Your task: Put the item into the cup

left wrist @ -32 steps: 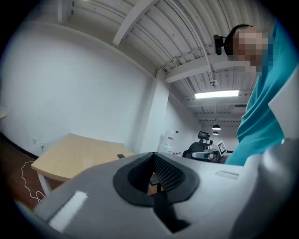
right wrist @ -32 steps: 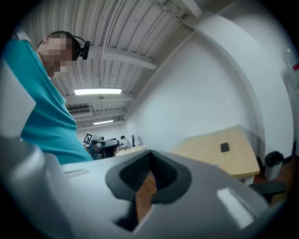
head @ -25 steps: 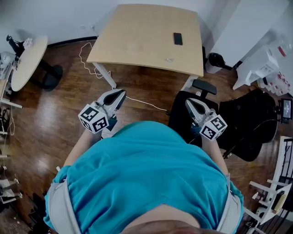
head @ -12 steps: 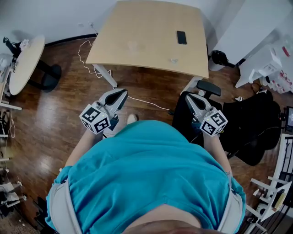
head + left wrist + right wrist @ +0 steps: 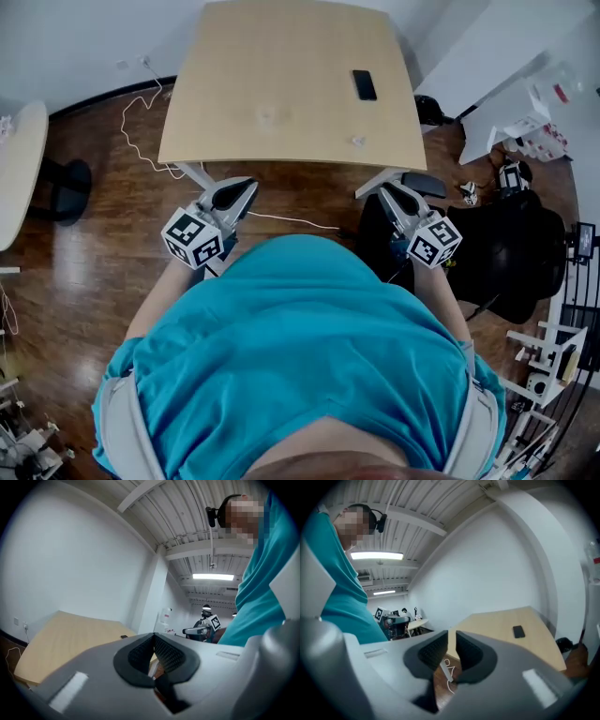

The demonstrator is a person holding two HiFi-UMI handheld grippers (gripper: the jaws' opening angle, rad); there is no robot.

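A light wooden table stands ahead of me. On it I see a faint clear cup near the middle and a small pale item by the front right edge. Both grippers hover over the floor in front of the person's teal shirt, short of the table. My left gripper has its pads touching at the tip, with nothing between them. My right gripper is opening: a narrow gap shows between its pads, and only the floor is seen through it.
A black phone lies on the table's right side. A black office chair stands close on the right, behind the right gripper. A white cable runs over the wooden floor at left, near a round table. White shelving fills the right.
The person has stepped toward the table, which now sits nearer and more centred in the head view. Both grippers stay held in front of the torso.
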